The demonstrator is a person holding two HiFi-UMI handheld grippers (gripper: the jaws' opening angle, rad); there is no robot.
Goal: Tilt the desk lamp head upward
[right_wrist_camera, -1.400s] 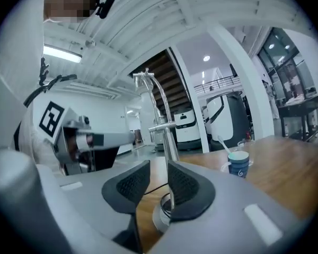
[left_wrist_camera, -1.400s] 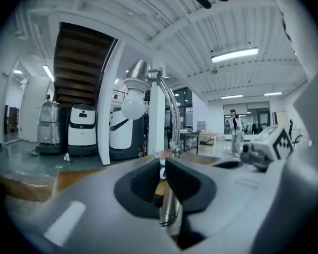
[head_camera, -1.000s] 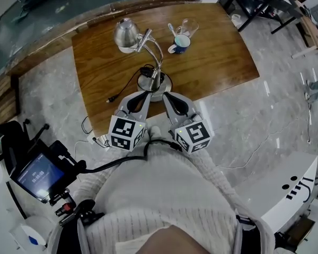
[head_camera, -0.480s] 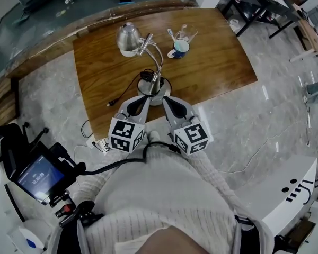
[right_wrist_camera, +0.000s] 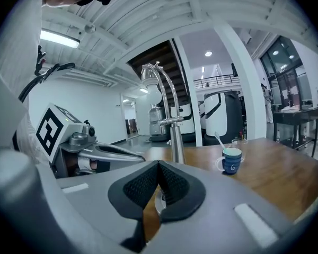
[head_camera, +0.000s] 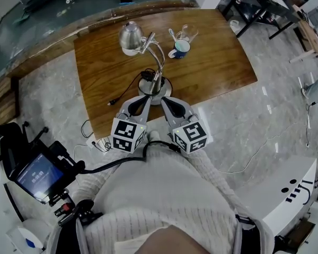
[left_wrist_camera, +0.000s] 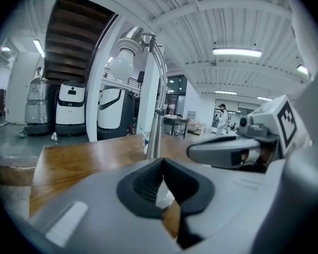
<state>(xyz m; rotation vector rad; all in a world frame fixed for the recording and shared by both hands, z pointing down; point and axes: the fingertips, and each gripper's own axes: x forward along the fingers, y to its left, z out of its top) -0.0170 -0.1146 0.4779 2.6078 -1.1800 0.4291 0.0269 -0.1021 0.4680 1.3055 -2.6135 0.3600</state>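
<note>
Near table (head_camera: pixel 212 67) edge, left gripper (head_camera: pixel 143 99) and right gripper (head_camera: pixel 165 100) hover empty, jaws together, just short of lamp base (head_camera: pixel 155 89). Lamp head (head_camera: pixel 130 37) sits farther back, facing down, untouched; tilting not begun.

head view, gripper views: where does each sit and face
Head view: on the head, looking down on desk lamp, left tongs, right tongs, sweater.
Left gripper view: on left tongs, facing lamp; right tongs at right.
Right gripper view: on right tongs, facing lamp and mug; left tongs at left.
All share the lamp.
</note>
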